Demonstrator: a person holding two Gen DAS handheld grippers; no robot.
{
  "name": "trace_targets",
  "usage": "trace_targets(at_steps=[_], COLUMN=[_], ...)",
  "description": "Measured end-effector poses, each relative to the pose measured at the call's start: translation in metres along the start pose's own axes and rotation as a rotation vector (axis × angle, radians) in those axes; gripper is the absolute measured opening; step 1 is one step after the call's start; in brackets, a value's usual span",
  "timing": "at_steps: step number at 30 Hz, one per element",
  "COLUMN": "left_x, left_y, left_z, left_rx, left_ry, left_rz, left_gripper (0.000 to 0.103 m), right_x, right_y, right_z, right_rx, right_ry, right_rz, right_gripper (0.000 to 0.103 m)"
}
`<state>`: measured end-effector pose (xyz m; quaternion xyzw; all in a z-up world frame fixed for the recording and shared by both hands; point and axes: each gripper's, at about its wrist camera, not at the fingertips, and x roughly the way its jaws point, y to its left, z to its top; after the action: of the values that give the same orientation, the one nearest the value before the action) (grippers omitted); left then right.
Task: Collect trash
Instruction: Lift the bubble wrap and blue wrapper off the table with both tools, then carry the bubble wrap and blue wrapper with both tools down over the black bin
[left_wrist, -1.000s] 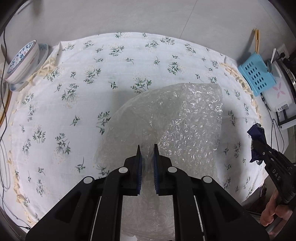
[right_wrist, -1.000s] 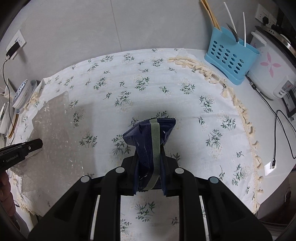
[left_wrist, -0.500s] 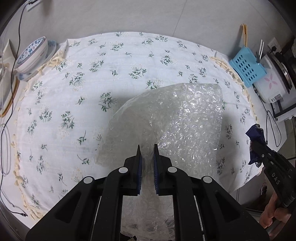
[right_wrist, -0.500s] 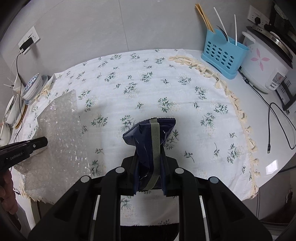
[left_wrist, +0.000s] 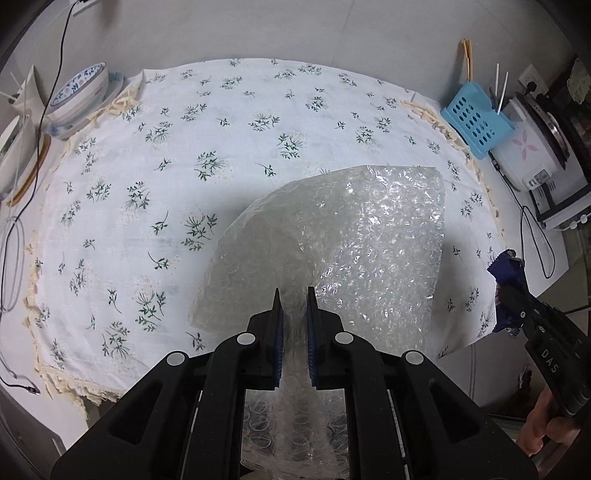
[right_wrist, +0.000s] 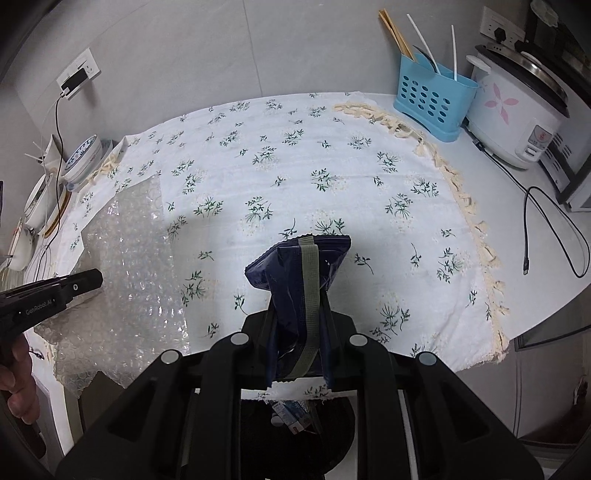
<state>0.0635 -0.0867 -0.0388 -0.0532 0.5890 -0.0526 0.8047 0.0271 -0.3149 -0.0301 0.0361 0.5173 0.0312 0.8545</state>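
Right wrist view: my right gripper (right_wrist: 300, 317) is clamped on the wrapper (right_wrist: 300, 273), a dark blue packet with a grey strip. Against the picture half a second back, the table (right_wrist: 491, 177) edge now sits under the jaws and a dark bin (right_wrist: 295, 439) with litter inside shows directly below, where before there was only cloth (right_wrist: 295, 177). I judge both grippers have pulled back off the table towards the bin.

In the left wrist view, my left gripper (left_wrist: 293, 317) pinches the bubble wrap (left_wrist: 354, 251), jaws narrow; the sheet hangs clear of the cloth, which looks farther off than before.

Release of the wrapper seems the next step; the wide sheet may snag the bin's rim.
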Motion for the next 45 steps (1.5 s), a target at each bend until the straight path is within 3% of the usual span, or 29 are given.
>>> trace_targets(at_steps=[19, 34, 45], left_x=[-0.014, 0.008, 0.044], left_y=[-0.024, -0.027, -0.029], left_z=[-0.08, -0.149, -0.188], left_rx=[0.009, -0.004, -0.009], left_ry=[0.011, 0.061, 0.109], left_rz=[-0.017, 0.006, 0.007], left_gripper=[0.009, 0.009, 0.009], right_x=[-0.025, -0.017, 0.008], right_y=[-0.013, -0.021, -0.021], right_z=[-0.069, -0.132, -0.172], right_rx=[-0.021, -0.042, -0.062], right_ry=[0.024, 0.066, 0.11], right_rz=[0.038, 0.048, 0.05], right_gripper=[0.017, 0.017, 0.017])
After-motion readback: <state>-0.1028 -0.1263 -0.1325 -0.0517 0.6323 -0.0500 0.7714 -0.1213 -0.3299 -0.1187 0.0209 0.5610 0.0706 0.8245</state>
